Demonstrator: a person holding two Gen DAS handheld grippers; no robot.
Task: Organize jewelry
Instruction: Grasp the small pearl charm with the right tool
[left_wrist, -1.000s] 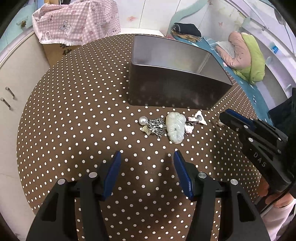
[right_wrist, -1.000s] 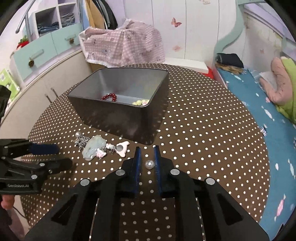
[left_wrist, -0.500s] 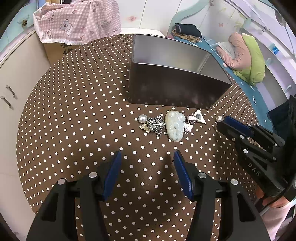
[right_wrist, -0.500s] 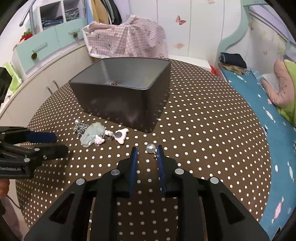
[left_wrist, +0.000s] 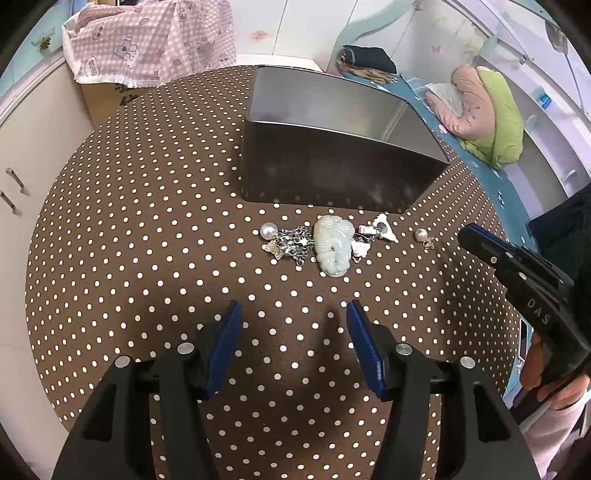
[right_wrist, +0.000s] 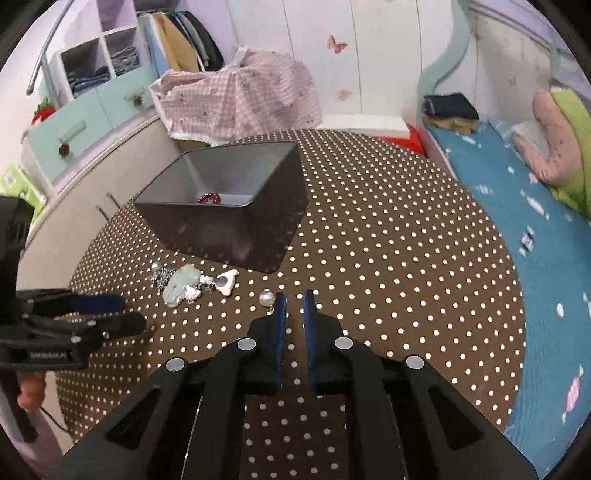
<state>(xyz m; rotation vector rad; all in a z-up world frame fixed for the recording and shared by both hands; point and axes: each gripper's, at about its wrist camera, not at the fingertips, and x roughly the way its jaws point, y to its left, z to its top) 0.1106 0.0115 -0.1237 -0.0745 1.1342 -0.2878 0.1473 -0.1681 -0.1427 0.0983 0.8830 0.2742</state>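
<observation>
My right gripper (right_wrist: 294, 299) has slid rightward off the pearl earring (right_wrist: 266, 298); its jaws have just been closing, nothing between them. Left to right: my left gripper (left_wrist: 293, 314) hangs half-wide before the jade pendant (left_wrist: 333, 244); the pearl lies just left of my right fingertips, which are nearer.

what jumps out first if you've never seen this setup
The dark grey metal box sits mid-table on the brown, white-dotted round tablecloth, with red beads inside. In front of it lies a small jewelry heap around a pale green jade pendant. A lone pearl earring rests just left of the right tool, whose jaws are shut on nothing.
</observation>
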